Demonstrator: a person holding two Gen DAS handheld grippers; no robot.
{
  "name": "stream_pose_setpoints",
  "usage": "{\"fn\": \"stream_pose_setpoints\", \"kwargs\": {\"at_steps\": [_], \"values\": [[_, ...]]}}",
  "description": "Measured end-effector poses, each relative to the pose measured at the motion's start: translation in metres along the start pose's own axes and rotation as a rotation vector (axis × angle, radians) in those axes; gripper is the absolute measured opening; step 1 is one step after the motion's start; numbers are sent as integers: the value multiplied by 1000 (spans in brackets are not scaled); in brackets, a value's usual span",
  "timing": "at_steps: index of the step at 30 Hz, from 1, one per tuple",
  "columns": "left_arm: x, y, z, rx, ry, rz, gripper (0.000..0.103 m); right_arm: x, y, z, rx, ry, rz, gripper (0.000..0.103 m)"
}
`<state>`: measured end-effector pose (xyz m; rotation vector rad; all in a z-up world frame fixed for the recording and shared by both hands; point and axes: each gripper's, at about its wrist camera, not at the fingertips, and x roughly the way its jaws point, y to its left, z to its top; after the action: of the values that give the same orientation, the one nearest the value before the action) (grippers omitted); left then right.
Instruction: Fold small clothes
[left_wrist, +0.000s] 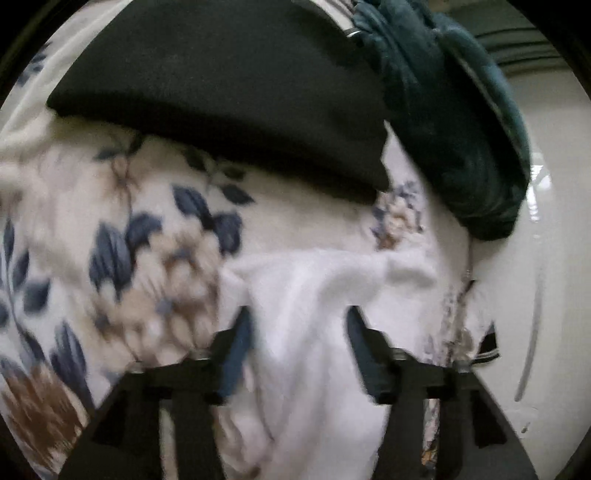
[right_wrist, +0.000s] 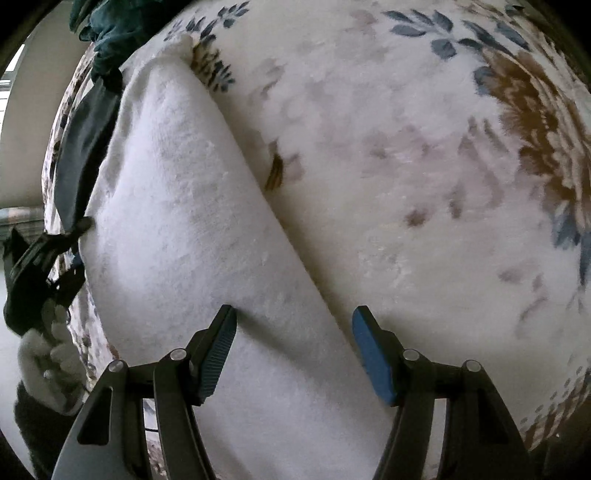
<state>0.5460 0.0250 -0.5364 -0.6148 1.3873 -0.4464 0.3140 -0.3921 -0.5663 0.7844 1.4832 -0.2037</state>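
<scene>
Near the edge of the floral blanket (right_wrist: 424, 177) lies the white fleece garment (right_wrist: 207, 236), stretched out as a long folded strip. Right gripper (right_wrist: 294, 325) hangs over its lower end with jaws spread wide, gripping nothing, and the left gripper (left_wrist: 300, 328) is the same, jaws apart with white fleece bunched between them. Black folded cloth (left_wrist: 221, 92) and a dark teal garment (left_wrist: 454, 122) sit at the blanket's far side.

A folded towel (right_wrist: 192, 229) lies on the blanket (right_wrist: 424, 184).
</scene>
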Motion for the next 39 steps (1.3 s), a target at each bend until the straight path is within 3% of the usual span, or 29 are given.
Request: {"fn": "stream_pose_setpoints", "kwargs": {"at_steps": [1, 3, 5, 8, 13, 18, 23, 25, 28, 30, 31, 32, 33, 35, 36, 39], "values": [[1, -4, -6, 16, -3, 1, 56, -2, -4, -2, -5, 3, -5, 67], [19, -9, -18, 108, 17, 140, 56, -2, -11, -8, -14, 22, -11, 67], [30, 4, -17, 117, 28, 222, 59, 4, -14, -11, -14, 50, -27, 67], [10, 22, -24, -25, 41, 68, 62, 4, -26, -23, 11, 87, -45, 67], [-44, 12, -84, 34, 30, 30, 69, -8, -47, -56, -2, 135, -32, 67], [-61, 34, -204, -41, 145, 63, 69, -3, -71, -93, -21, 231, -48, 68], [-45, 66, -307, -73, 240, 178, 69, 16, -105, -127, -73, 327, 2, 72], [-32, 76, -334, -111, 262, 138, 69, 26, -114, -138, -97, 338, 23, 72], [-36, 73, -348, -77, 209, 136, 68, 32, -121, -154, -141, 320, 105, 72], [-36, 65, -351, -55, 181, 134, 65, 36, -126, -160, -125, 308, 145, 72], [-36, 56, -352, -26, 167, 130, 31, 39, -129, -162, -107, 305, 172, 72], [-33, 46, -351, 12, 158, 138, 11, 41, -130, -163, -95, 304, 189, 72], [-29, 35, -352, 40, 142, 136, 11, 42, -131, -158, -79, 303, 204, 67], [-26, 9, -351, 91, 101, 114, 11, 45, -133, -162, -52, 331, 229, 22], [-26, 0, -352, 102, 84, 114, 11, 43, -134, -164, -32, 331, 261, 10], [-46, -18, -344, 70, 20, 59, 11, 25, -128, -168, -53, 279, 299, 10]]}}
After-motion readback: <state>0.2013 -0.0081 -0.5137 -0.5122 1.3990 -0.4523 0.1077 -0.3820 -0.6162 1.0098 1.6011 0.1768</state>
